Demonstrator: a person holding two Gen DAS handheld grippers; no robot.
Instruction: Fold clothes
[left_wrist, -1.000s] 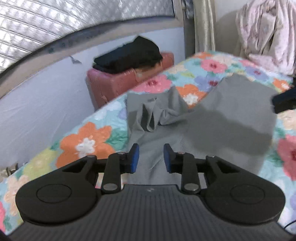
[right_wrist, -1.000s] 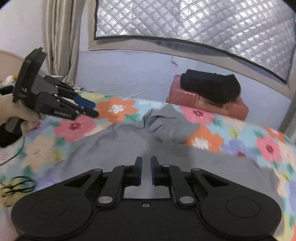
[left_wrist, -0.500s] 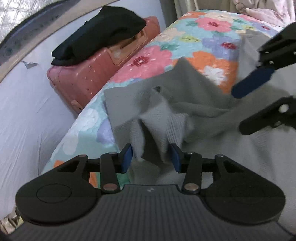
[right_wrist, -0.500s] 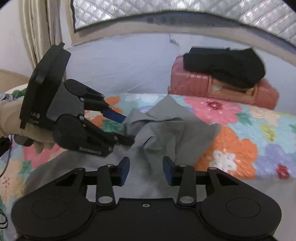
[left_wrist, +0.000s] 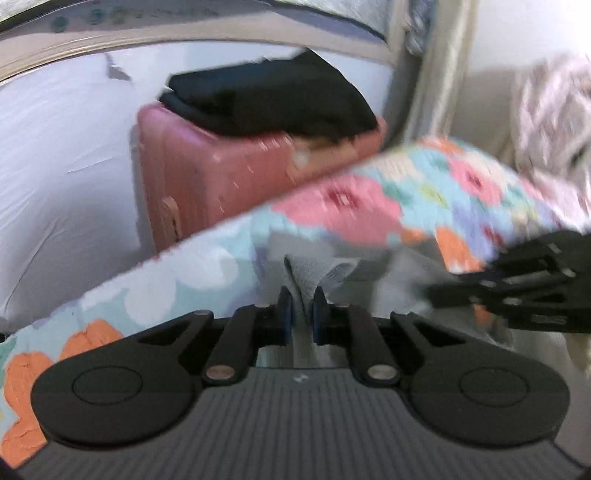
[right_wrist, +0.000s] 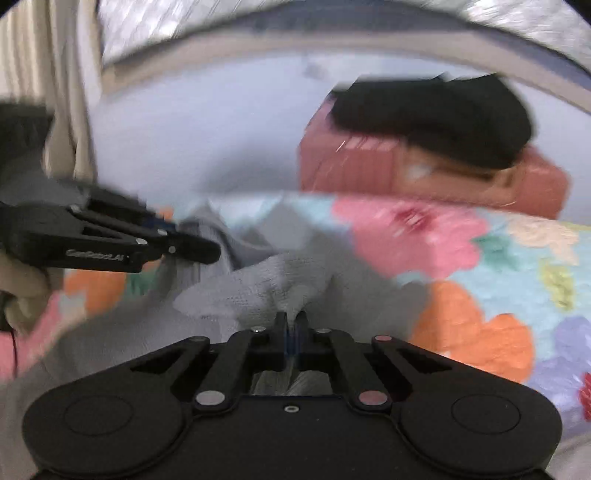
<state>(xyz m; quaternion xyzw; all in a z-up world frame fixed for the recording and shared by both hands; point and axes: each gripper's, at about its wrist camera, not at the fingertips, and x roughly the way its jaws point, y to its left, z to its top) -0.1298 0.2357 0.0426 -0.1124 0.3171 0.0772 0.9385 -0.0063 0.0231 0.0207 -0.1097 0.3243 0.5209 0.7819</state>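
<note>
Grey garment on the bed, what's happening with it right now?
A person is working on the grey garment with a pair of hand-held tongs, on a bed with a floral cover. The left tongs are closing on a bunched fold of the cloth, which sits between the pads. The right tongs are shut on another fold close by. No fold has been laid over yet; the cloth is only gathered. Behind the bed, a black folded garment lies on a pink suitcase.

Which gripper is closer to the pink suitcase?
Left. The left gripper pinches the grey garment at the bed edge just below the pink suitcase; the right gripper grips the cloth farther along the bed.
</note>
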